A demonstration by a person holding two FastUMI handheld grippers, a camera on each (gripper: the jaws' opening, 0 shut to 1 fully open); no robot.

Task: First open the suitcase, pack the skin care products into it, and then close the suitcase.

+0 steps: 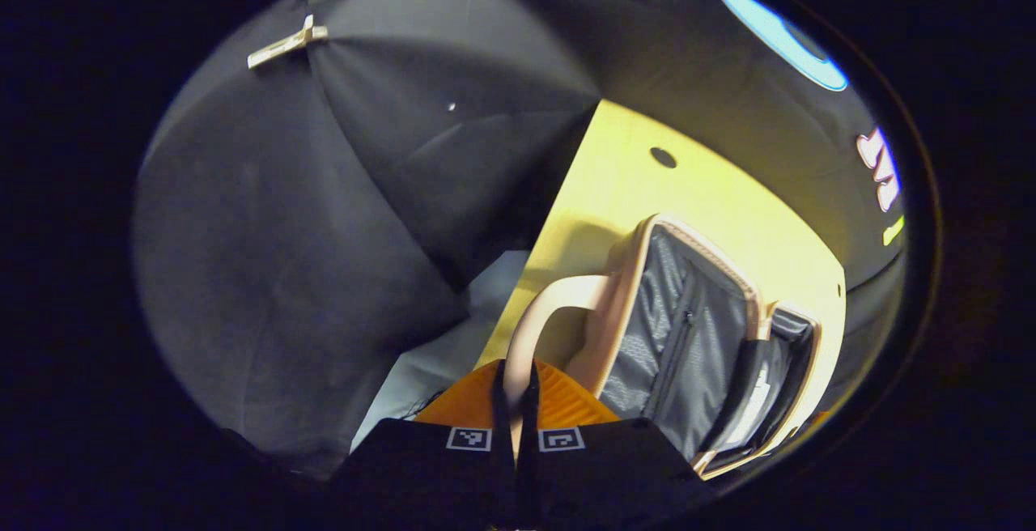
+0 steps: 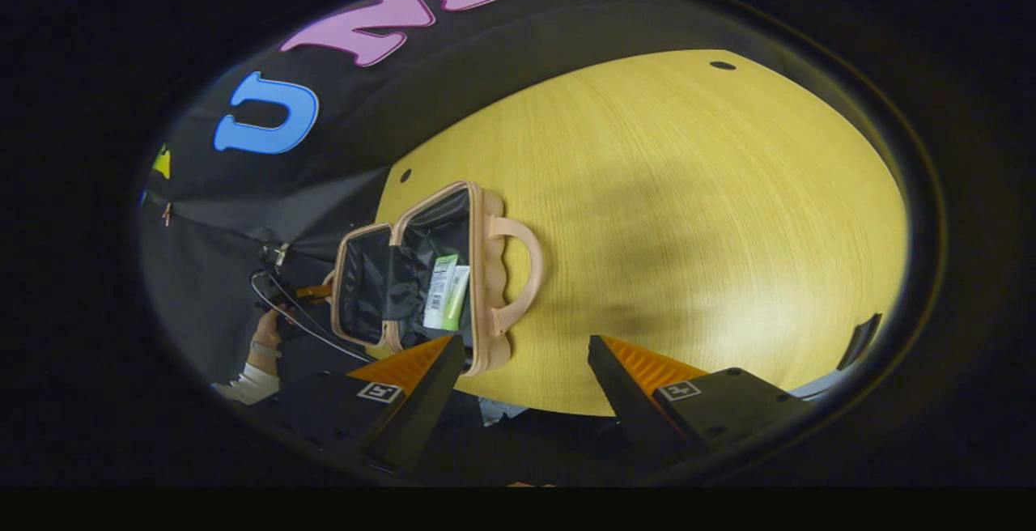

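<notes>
left tool (image 1: 515, 401): clamped on suitcase handle (image 1: 534, 316) | suitcase (image 2: 437, 272) open on surface (image 2: 688, 215), skin care products (image 2: 447, 292) inside | right tool (image 2: 526, 369): fingers apart, suitcase just ahead-left | left nearer for closing

White sleeve cuff (image 2: 247, 385) – wrist band (image 2: 265, 349) above

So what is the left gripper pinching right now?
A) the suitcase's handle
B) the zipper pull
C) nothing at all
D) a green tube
A: in the left gripper view the left gripper has its fingers closed on the pale curved handle of the open suitcase, which lies on the yellow table.
</notes>
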